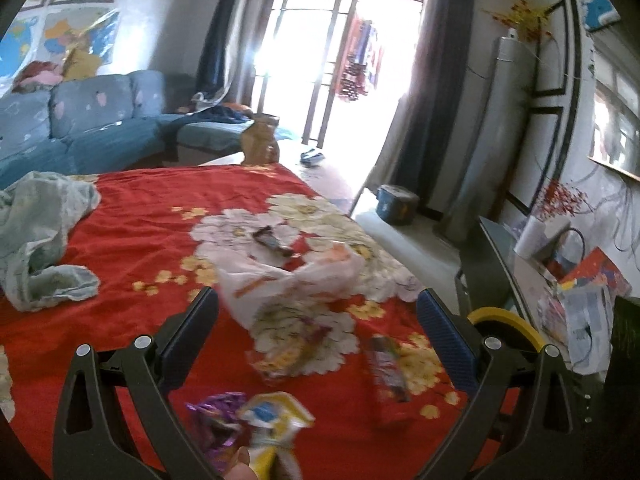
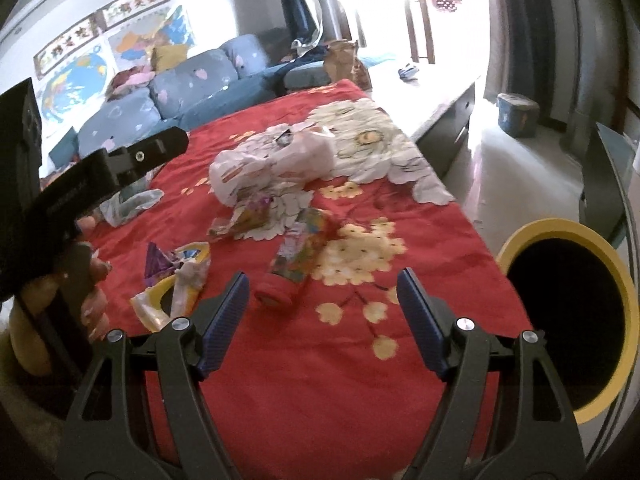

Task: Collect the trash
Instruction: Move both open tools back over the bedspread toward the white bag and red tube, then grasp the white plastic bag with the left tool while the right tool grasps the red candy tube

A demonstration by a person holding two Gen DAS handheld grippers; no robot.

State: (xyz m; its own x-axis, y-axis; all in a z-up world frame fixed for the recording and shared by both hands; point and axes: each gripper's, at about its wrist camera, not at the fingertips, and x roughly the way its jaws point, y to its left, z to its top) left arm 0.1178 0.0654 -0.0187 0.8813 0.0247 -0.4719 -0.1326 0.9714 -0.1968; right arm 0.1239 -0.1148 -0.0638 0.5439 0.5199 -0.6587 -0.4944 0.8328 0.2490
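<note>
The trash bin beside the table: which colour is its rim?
Yellow rim around a black inside; the right wrist view shows it best.

- Red cloth with large white and yellow flower print (image 1: 160,216), spread flat across the lower half of the left wrist view.
- Crumpled pale green fabric (image 1: 36,232), left edge, lying on the red cloth.
- Blue sofa with pale pink pattern (image 1: 80,120), upper left, behind the cloth-covered surface.
- Coloured wall maps (image 1: 60,40), top left, above the sofa.
- Dark curtains (image 1: 436,80), upper centre, flanking a bright glazed door.
- Brown paper bag (image 1: 260,142), centre, standing at the cloth's far edge.
- Small blue lidded container (image 2: 516,114), upper right of the right wrist view, on the pale floor.
- Yellow artificial blossoms (image 1: 520,16), top right.
</note>
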